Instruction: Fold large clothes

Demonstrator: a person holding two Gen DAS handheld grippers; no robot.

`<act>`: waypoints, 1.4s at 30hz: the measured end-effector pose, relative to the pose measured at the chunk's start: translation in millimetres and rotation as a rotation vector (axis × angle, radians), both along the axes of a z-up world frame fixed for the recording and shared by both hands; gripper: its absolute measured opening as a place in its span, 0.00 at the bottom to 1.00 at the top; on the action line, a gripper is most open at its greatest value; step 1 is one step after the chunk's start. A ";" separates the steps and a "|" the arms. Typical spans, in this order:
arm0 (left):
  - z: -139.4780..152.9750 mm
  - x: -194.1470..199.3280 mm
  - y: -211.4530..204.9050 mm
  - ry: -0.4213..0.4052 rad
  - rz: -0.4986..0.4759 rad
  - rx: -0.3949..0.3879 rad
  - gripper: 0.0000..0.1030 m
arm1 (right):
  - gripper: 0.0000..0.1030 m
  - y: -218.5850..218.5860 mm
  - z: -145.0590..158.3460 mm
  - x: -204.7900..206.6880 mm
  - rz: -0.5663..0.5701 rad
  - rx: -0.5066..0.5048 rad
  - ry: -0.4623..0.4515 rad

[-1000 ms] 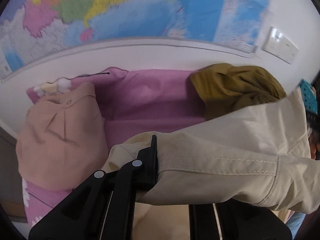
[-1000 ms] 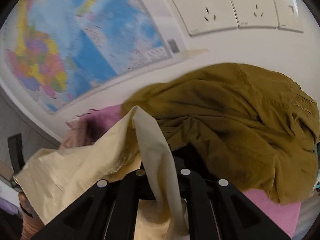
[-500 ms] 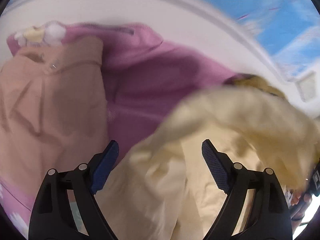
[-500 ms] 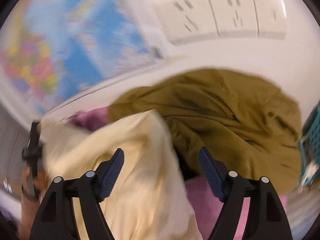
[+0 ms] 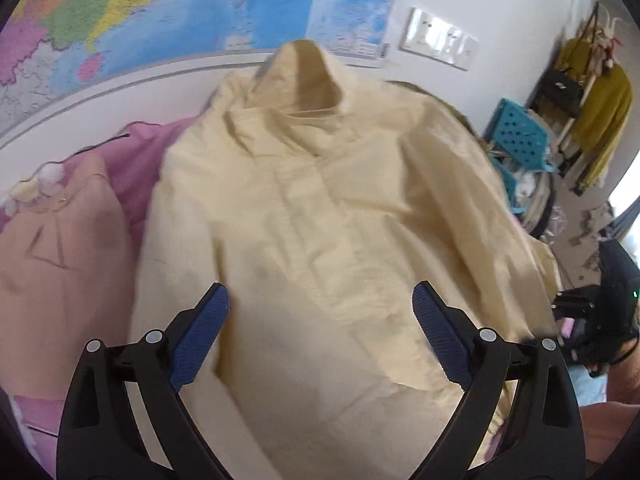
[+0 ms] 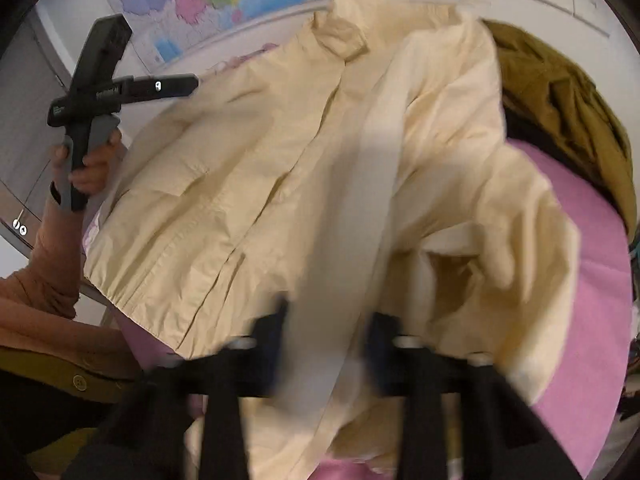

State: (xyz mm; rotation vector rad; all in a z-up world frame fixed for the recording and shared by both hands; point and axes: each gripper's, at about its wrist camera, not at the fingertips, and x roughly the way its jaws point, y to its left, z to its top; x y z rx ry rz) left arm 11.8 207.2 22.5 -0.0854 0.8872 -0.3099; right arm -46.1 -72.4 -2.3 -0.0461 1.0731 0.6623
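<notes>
A large cream jacket [image 5: 328, 220] lies spread front up on a pink sheet [image 5: 136, 148], collar toward the wall. My left gripper [image 5: 320, 320] is open and empty, hovering above the jacket's lower half. In the right wrist view the same jacket [image 6: 248, 184] fills the frame, its right side rumpled. My right gripper [image 6: 324, 340] is blurred; a pale strip of the jacket [image 6: 360, 240] runs between its fingers, and the frame does not show whether they press it. The left gripper's handle [image 6: 96, 96] shows at the upper left.
A tan garment [image 5: 60, 248] lies left of the jacket. An olive garment [image 6: 568, 120] is heaped at the right by the wall. A map [image 5: 160, 12] and sockets [image 5: 440, 44] are on the wall. A blue crate [image 5: 516, 136] and a clothes rack [image 5: 592, 96] stand beyond.
Both grippers let go of the cream jacket and opened. The jacket dropped and now lies spread on the pink sheet. The left gripper has pulled back above it.
</notes>
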 end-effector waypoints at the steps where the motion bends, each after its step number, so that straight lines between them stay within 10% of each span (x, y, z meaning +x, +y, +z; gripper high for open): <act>1: 0.8 -0.8 0.2 0.000 0.005 -0.001 0.89 | 0.10 -5.2 11.0 2.9 -0.019 0.006 -0.015; 9: 17.4 -35.7 46.5 -0.080 0.139 0.034 0.89 | 0.06 -73.7 127.6 35.6 -0.162 -0.271 -0.333; 19: -13.9 -94.5 108.0 -0.024 0.253 0.018 0.92 | 0.44 -142.1 -4.4 108.1 -0.317 -0.522 -0.050; 25: -35.6 -137.2 88.6 -0.023 0.176 -0.020 0.95 | 0.65 -132.0 51.5 60.3 -0.404 -0.329 -0.272; 28: -45.9 -144.1 66.0 -0.012 0.145 -0.005 0.95 | 0.72 -91.2 79.2 20.2 -0.203 -0.076 -0.341; 35: -72.9 -145.4 50.6 0.038 0.160 -0.002 0.89 | 0.76 56.4 30.9 -41.1 0.338 0.061 -0.228; 42: -68.2 -159.5 75.2 0.035 0.258 -0.050 0.28 | 0.80 152.0 -8.3 -101.6 0.609 -0.040 -0.309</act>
